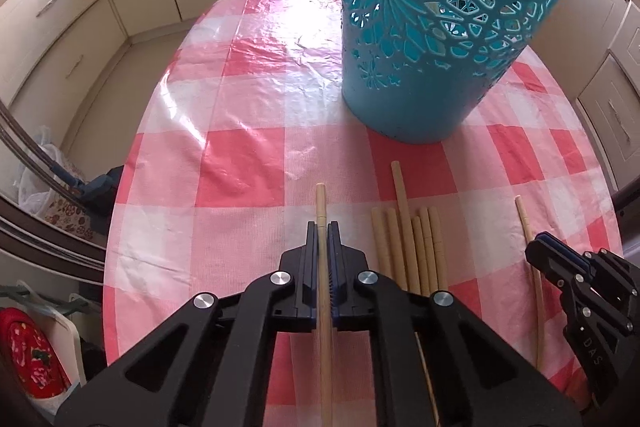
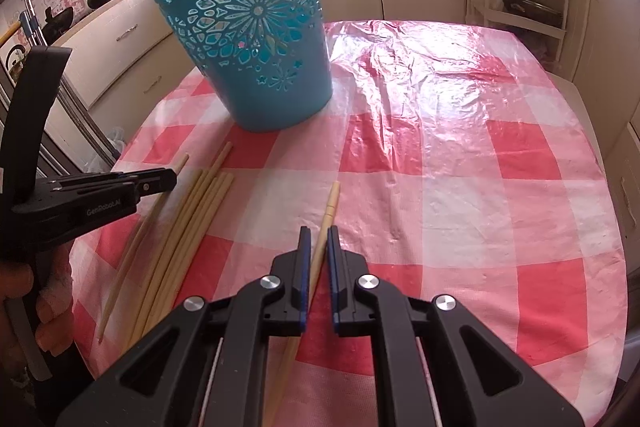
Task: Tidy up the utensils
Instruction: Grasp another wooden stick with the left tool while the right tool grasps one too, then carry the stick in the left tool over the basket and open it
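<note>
Two handheld grippers hang over a red-and-white checked surface (image 1: 240, 163) in a kitchen, each angled steeply down.

Nearest, the left gripper (image 1: 323, 227) has its jaws pressed together on a single wooden chopstick (image 1: 321, 203). The stick runs lengthwise between the jaws, its blunt end poking out ahead, pointing away toward the far side.

The right gripper (image 2: 319, 231) pinches a second chopstick (image 2: 331, 199) the same way, jaws nearly together, the stick leaning slightly to the right as it leaves them.

Between the two grippers, a loose bundle of chopsticks (image 1: 408, 239) lies flat on the checked cloth, all roughly parallel and pointing the same way, away from the viewer.

Beyond the bundle stands a tall teal basket (image 2: 256, 39) with cut-out flower patterns, upright, its open mouth at the top. It sits ahead and to the right of the left gripper, ahead and to the left of the right one.

As a judgement: both held sticks already point toward the basket, so each must rise above its rim and tip upright to drop in. Neither hand looks clearly closer.
</note>
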Demonstrator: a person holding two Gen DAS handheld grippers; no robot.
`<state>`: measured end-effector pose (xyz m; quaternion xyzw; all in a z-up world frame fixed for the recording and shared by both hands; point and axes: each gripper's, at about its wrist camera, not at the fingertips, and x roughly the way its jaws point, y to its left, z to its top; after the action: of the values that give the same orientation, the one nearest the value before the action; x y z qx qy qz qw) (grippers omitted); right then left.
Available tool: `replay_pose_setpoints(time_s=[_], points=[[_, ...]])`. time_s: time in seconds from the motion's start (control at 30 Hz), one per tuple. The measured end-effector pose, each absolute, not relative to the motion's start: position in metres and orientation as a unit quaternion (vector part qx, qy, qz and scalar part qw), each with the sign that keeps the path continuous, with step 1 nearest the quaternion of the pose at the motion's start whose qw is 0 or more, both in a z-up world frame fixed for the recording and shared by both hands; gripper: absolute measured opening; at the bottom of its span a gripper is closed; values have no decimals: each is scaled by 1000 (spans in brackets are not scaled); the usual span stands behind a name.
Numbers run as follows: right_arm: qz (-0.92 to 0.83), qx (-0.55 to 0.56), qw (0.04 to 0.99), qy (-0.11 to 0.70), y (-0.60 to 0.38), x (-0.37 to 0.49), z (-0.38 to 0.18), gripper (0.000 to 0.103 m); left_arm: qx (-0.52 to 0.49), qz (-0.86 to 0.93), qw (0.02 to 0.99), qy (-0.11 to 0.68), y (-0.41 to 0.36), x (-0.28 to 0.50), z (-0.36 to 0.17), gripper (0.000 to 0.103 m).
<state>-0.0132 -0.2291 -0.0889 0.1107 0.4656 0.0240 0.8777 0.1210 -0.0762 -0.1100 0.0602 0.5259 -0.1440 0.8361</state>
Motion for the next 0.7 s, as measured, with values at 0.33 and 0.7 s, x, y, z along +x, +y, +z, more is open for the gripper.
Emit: replay_pose_setpoints(time_s=[0.33,0.7], points=[[36,151,874,461,-239,-13,-91,9,12,-192,798,571,-39,87,-87,4],[47,187,869,456,-247,-15,-93,9,-46,-251,846,469,-29,65,35,4]])
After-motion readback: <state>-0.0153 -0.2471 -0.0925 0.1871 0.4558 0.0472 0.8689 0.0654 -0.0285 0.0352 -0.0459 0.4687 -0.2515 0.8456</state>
